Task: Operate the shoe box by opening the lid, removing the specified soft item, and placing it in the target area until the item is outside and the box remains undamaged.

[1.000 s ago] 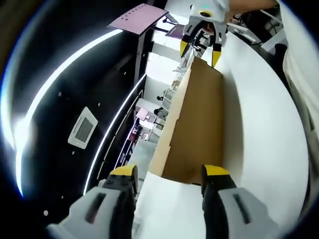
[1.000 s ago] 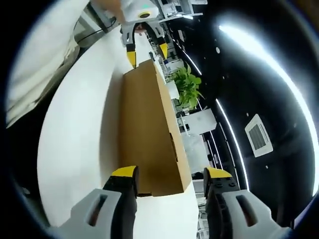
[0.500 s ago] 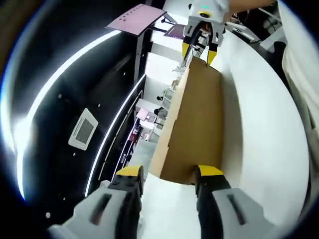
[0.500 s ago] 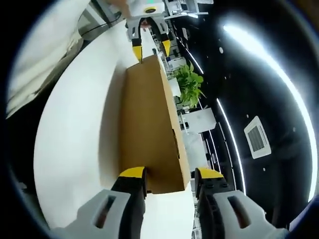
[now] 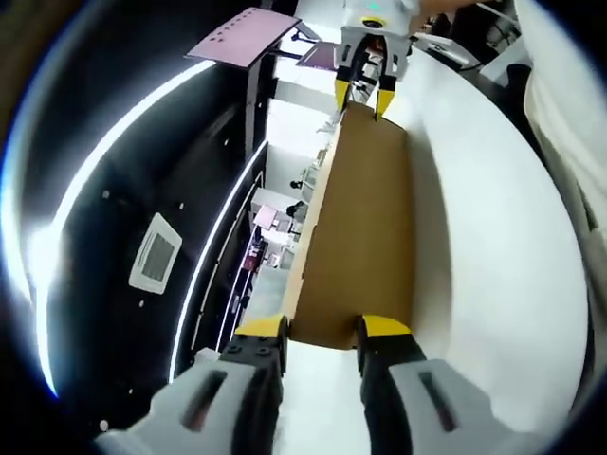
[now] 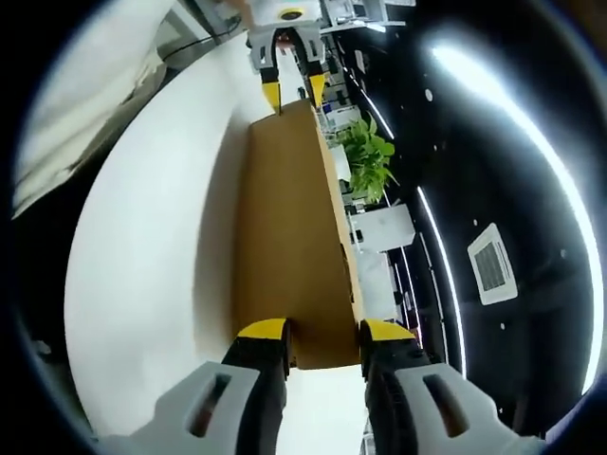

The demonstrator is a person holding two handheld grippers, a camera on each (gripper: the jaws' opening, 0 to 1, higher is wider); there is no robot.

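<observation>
**Both hand-held grippers pinching the ends of the shoe box lid**

Closest to the camera in the left gripper view, the left hand-held gripper (image 5: 323, 332) has its yellow-tipped jaws pulled in tight on the near end of the brown cardboard shoe box (image 5: 360, 227), so it's grasping the box edge. The box runs lengthwise away from it across the white table (image 5: 493, 246), lid closed. At the far end the right hand-held gripper (image 5: 361, 95) sits on the box's other short edge.

Same story from the other side: in the right gripper view the right hand-held gripper (image 6: 322, 332) is clamped on its near end of the shoe box (image 6: 289, 218), with the left hand-held gripper (image 6: 294, 92) at the far end. A person's pale sleeve (image 6: 85, 85) shows beside the table (image 6: 142, 265). Beyond the box there's a green potted plant (image 6: 370, 156) and long ceiling light strips (image 6: 512, 123).
</observation>
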